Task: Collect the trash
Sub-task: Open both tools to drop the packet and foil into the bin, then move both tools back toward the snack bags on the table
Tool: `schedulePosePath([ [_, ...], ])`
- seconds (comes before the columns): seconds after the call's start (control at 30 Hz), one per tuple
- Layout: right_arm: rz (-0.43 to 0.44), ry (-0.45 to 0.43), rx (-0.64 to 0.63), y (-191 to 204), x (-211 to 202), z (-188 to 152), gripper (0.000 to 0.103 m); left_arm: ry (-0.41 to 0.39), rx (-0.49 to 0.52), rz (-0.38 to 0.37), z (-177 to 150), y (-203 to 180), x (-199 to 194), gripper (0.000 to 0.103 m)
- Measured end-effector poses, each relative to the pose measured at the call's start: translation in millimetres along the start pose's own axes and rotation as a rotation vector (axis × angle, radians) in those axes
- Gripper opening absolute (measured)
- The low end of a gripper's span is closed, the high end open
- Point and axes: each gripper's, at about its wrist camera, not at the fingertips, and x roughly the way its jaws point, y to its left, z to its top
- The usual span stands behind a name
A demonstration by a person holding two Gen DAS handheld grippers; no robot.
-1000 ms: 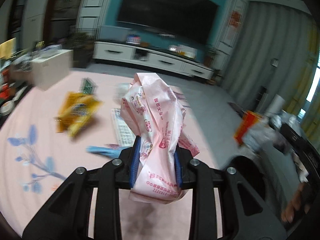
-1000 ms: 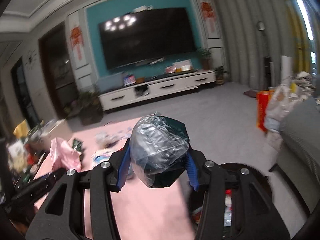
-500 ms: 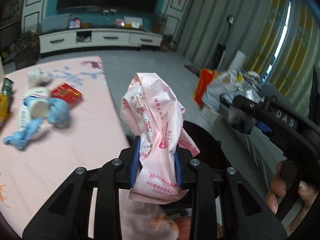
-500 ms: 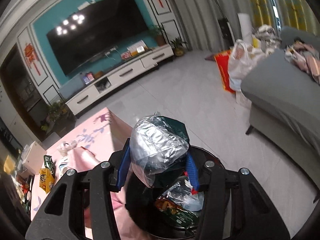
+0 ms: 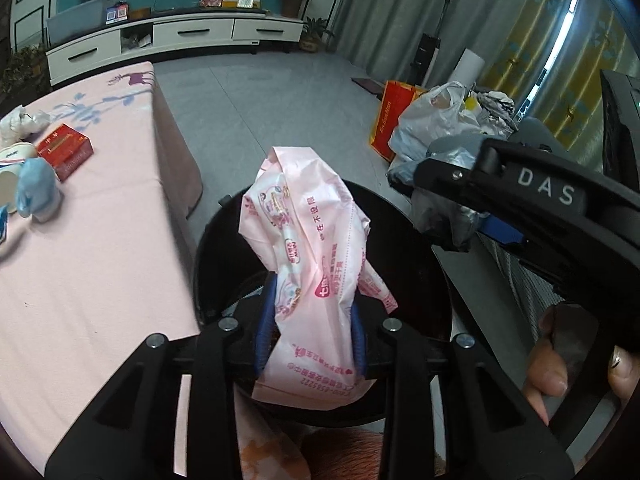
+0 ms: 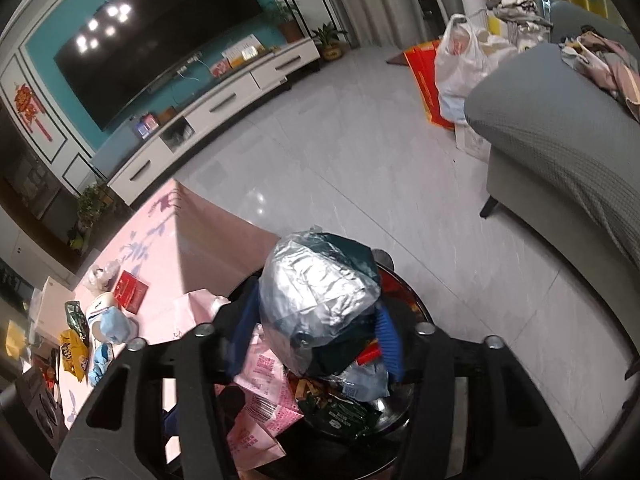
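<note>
My left gripper (image 5: pixel 310 320) is shut on a pink printed plastic wrapper (image 5: pixel 308 256) and holds it over the round black trash bin (image 5: pixel 420 240) beside the table. My right gripper (image 6: pixel 316 340) is shut on a crumpled silver and dark green foil bag (image 6: pixel 316 296) above the same bin (image 6: pixel 404 292), which holds several wrappers. The pink wrapper also shows in the right wrist view (image 6: pixel 260 400). The right gripper's body and the foil bag (image 5: pixel 452 208) show at the right of the left wrist view.
The pink-clothed table (image 5: pixel 80 248) holds a red box (image 5: pixel 66 150), a blue glove (image 5: pixel 34 188), a cup and snack bags (image 6: pixel 74 354). A grey sofa (image 6: pixel 560 128), white plastic bags (image 6: pixel 460 64) and a TV cabinet (image 5: pixel 160 36) stand around the grey floor.
Both grippers have swung from the table to over the trash bin, lowering toward it, each still holding its trash.
</note>
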Motion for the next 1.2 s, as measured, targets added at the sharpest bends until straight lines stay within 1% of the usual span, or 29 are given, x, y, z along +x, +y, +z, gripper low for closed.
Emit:
schedulePosePath([
  [0.03, -0.004, -0.002, 0.0, -0.3, -0.2, -0.3, 0.066, 0.003, -0.001, 0.0, -0.3, -0.1, 1.0, 0.038],
  [0.07, -0.002, -0.007, 0.005, -1.1, -1.1, -0.5, 0.073, 0.007, -0.003, 0.0, -0.5, -0.4, 2.3, 0.045],
  [0.1, 0.004, -0.012, 0.011, -1.2, -3.1, 2.4, 0.077, 0.007, -0.005, -0.002, -0.3, -0.7, 2.8, 0.047],
  [0.13, 0.008, -0.018, 0.016, -1.8, -4.5, 2.5, 0.081, 0.006, -0.006, -0.004, -0.6, -2.1, 2.3, 0.053],
  [0.17, 0.009, -0.021, 0.019, -2.6, -5.4, 3.1, 0.084, 0.005, -0.008, -0.003, 0.3, -1.9, 1.3, 0.063],
  [0.23, -0.001, -0.037, 0.027, -3.1, -8.0, 4.8, 0.089, -0.009, -0.012, -0.004, 2.1, 0.4, -3.2, 0.073],
  [0.27, -0.003, -0.041, 0.028, -2.9, -8.5, 4.8, 0.089, -0.015, -0.015, 0.001, 2.8, 2.3, -6.1, 0.078],
  [0.33, -0.001, -0.041, 0.033, -2.2, -8.3, 5.0, 0.09, -0.026, -0.021, 0.007, 4.1, 6.9, -11.8, 0.083],
  [0.37, 0.001, -0.042, 0.035, -1.0, -8.1, 4.8, 0.092, -0.033, -0.026, 0.009, 5.1, 10.6, -15.3, 0.087],
  [0.47, 0.003, -0.062, 0.022, 6.3, -10.0, 4.4, 0.097, -0.048, -0.05, 0.02, 7.8, 25.5, -25.7, 0.093],
  [0.6, 0.004, -0.091, -0.004, 18.8, -12.9, 3.2, 0.099, -0.077, -0.078, 0.07, 10.7, 51.6, -44.7, 0.098],
  [0.67, -0.005, -0.111, -0.012, 26.7, -13.6, 2.0, 0.099, -0.104, -0.098, 0.127, 12.7, 75.4, -60.6, 0.1],
  [0.73, -0.014, -0.129, -0.019, 33.5, -13.0, 2.0, 0.099, -0.128, -0.131, 0.169, 16.7, 104.1, -78.4, 0.1],
  [0.83, -0.021, -0.141, -0.043, 42.7, -10.3, 0.1, 0.099, -0.169, -0.217, 0.174, 18.9, 155.9, -106.3, 0.1],
  [0.9, -0.027, -0.14, -0.068, 52.6, -6.1, -1.4, 0.099, -0.225, -0.287, 0.254, 17.3, 202.2, -129.0, 0.1],
  [0.97, -0.031, -0.149, -0.085, 62.3, -2.3, -4.0, 0.099, -0.276, -0.337, 0.359, 14.5, 245.6, -146.7, 0.1],
  [1.03, -0.025, -0.16, -0.097, 70.9, 0.8, -6.2, 0.099, -0.313, -0.397, 0.452, 11.5, 292.8, -160.0, 0.1],
  [1.1, -0.016, -0.174, -0.11, 80.3, 5.9, -9.0, 0.099, -0.337, -0.461, 0.536, 13.4, 327.1, -166.7, 0.099],
  [1.13, -0.013, -0.179, -0.115, 84.5, 9.2, -10.4, 0.099, -0.34, -0.491, 0.569, 13.0, 342.8, -168.8, 0.099],
  [1.17, -0.013, -0.182, -0.119, 87.2, 11.5, -10.8, 0.099, -0.337, -0.528, 0.584, 13.0, 365.0, -171.7, 0.1],
  [1.2, -0.014, -0.185, -0.125, 91.8, 15.9, -12.4, 0.099, -0.339, -0.553, 0.582, 12.5, 379.4, -173.8, 0.099],
])
